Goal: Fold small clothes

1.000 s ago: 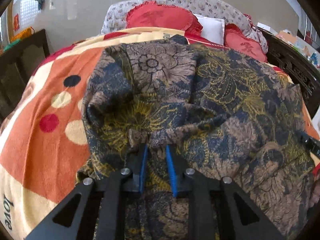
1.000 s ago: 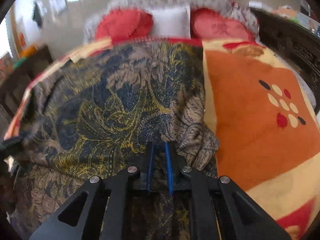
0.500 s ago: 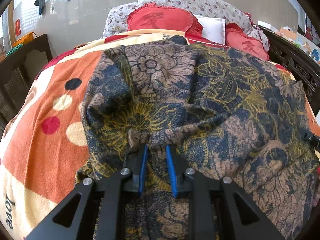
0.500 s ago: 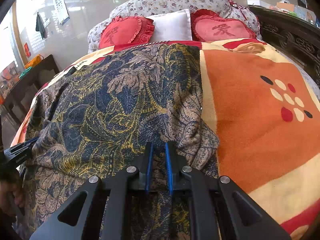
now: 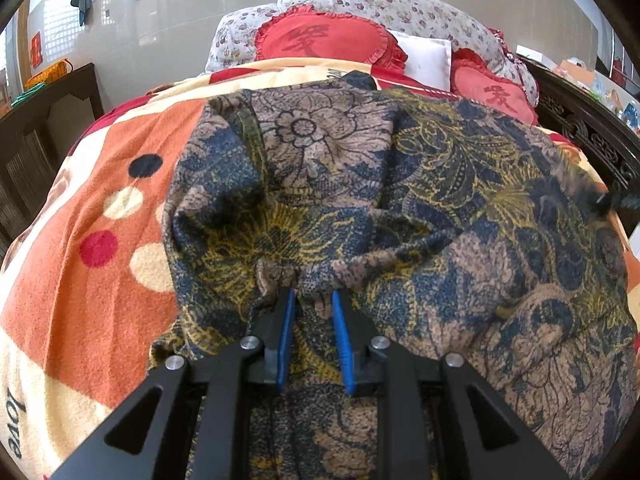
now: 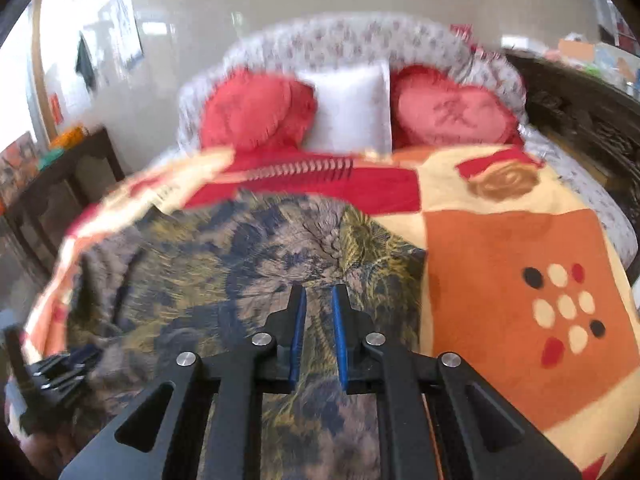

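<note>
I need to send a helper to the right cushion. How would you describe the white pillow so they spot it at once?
At the head of the bed, against the flowered bolster, stand three cushions. The white pillow is the middle one, between two red heart-shaped cushions: plain, square, with no lettering visible.

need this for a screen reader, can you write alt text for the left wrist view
The left gripper pinches a bunched fold of a dark floral-print garment between its blue-padded fingers. The garment is spread over an orange, cream and red blanket on a bed, with red heart-shaped cushions at the far end.
</note>
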A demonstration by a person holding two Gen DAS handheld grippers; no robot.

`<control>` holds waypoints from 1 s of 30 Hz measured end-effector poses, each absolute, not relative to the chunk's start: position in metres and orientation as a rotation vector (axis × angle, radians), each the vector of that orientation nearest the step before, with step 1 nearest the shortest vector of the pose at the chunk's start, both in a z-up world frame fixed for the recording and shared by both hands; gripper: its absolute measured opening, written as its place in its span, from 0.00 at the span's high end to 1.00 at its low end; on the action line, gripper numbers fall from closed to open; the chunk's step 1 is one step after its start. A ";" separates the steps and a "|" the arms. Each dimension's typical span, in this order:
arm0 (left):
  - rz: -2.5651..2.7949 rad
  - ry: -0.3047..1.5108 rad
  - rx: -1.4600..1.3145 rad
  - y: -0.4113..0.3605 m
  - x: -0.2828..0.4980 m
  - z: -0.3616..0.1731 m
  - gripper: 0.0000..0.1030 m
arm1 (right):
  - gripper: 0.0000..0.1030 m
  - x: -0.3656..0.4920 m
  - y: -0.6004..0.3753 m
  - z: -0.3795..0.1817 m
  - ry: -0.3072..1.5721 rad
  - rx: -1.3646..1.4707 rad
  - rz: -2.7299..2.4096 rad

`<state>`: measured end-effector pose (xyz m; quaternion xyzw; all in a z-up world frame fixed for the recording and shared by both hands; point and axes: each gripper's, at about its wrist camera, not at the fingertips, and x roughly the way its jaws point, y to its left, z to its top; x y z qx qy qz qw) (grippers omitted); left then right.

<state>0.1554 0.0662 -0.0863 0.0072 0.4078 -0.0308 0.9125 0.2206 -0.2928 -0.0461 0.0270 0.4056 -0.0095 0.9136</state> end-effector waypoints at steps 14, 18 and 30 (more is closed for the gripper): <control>-0.066 0.840 0.008 0.067 0.155 -0.086 0.79 | 0.66 0.152 -0.266 -0.021 0.770 0.045 0.072; -0.066 0.838 0.012 0.067 0.155 -0.086 0.79 | 0.64 0.126 -0.249 -0.070 0.852 -0.002 0.041; -0.059 0.837 0.027 0.065 0.155 -0.086 0.79 | 0.61 0.113 -0.261 -0.084 0.871 0.173 -0.056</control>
